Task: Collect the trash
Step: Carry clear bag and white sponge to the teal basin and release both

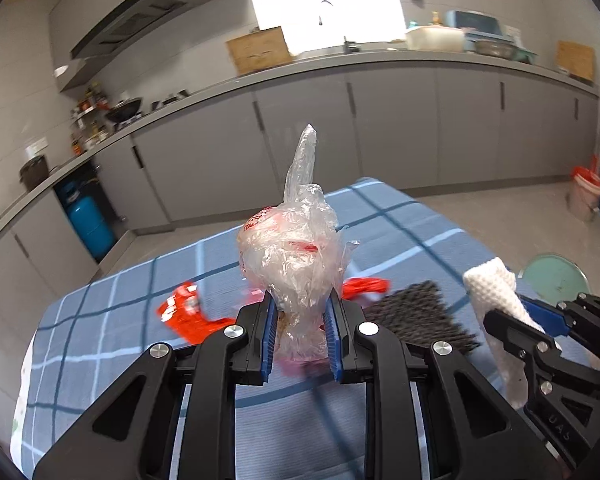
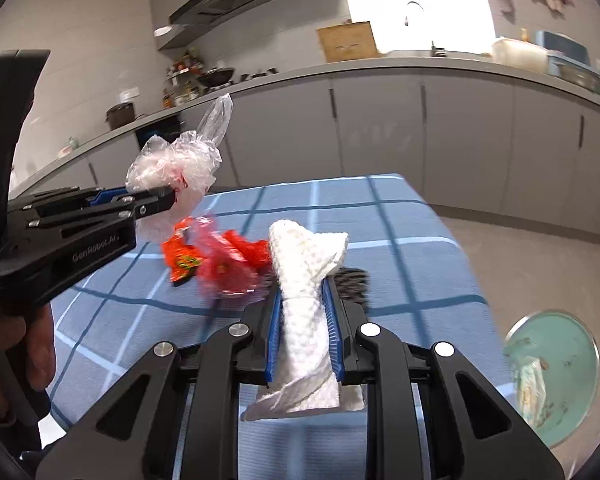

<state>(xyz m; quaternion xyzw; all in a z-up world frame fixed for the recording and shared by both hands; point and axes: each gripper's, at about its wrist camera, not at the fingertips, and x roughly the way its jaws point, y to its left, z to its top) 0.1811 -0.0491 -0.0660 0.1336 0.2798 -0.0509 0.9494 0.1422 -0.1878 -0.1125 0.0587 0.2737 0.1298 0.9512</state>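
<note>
My left gripper [image 1: 301,312] is shut on a crumpled clear plastic bag [image 1: 295,248] with red print, held above the blue checked tablecloth [image 1: 119,320]. The same bag [image 2: 179,168] shows at the left of the right wrist view, clamped by the left gripper [image 2: 167,196]. My right gripper [image 2: 303,292] is shut on a rolled white paper towel [image 2: 304,280]; that towel [image 1: 496,292] also shows at the right of the left wrist view. Red and orange snack wrappers [image 2: 219,260] lie on the cloth ahead, wrappers [image 1: 187,312] partly hidden behind the bag.
A dark woven mat [image 1: 416,312] lies on the cloth between the grippers. A green bin [image 2: 552,376] with litter inside stands on the floor right of the table. Grey kitchen cabinets [image 1: 380,132] line the far wall. A blue gas cylinder [image 1: 89,224] stands at left.
</note>
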